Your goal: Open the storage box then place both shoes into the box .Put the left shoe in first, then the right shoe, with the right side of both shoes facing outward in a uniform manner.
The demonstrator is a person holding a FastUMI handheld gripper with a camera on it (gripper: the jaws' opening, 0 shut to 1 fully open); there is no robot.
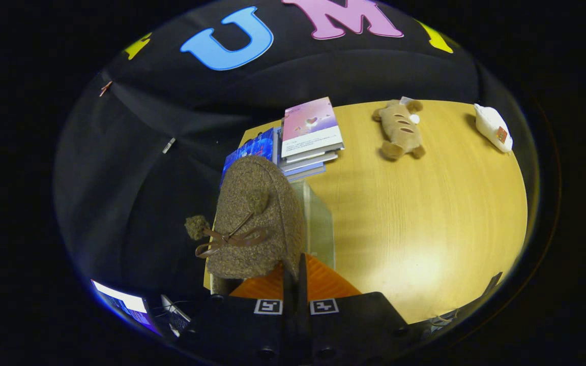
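Pinching the near edge of the brown shoe (252,213), the gripper (295,272) holds it just ahead, lengthwise above the clear box (321,223).

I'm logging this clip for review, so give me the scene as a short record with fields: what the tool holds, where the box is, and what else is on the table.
tool: fingers closed together on the rim of the shoe
shoe: brown fuzzy slipper with a bow and pompoms, held above the box
box: clear, at the table's edge, just beyond the fingers
table: light wood
books: stacked beyond the box
plush toy: beside the books
white packet: at the far corner
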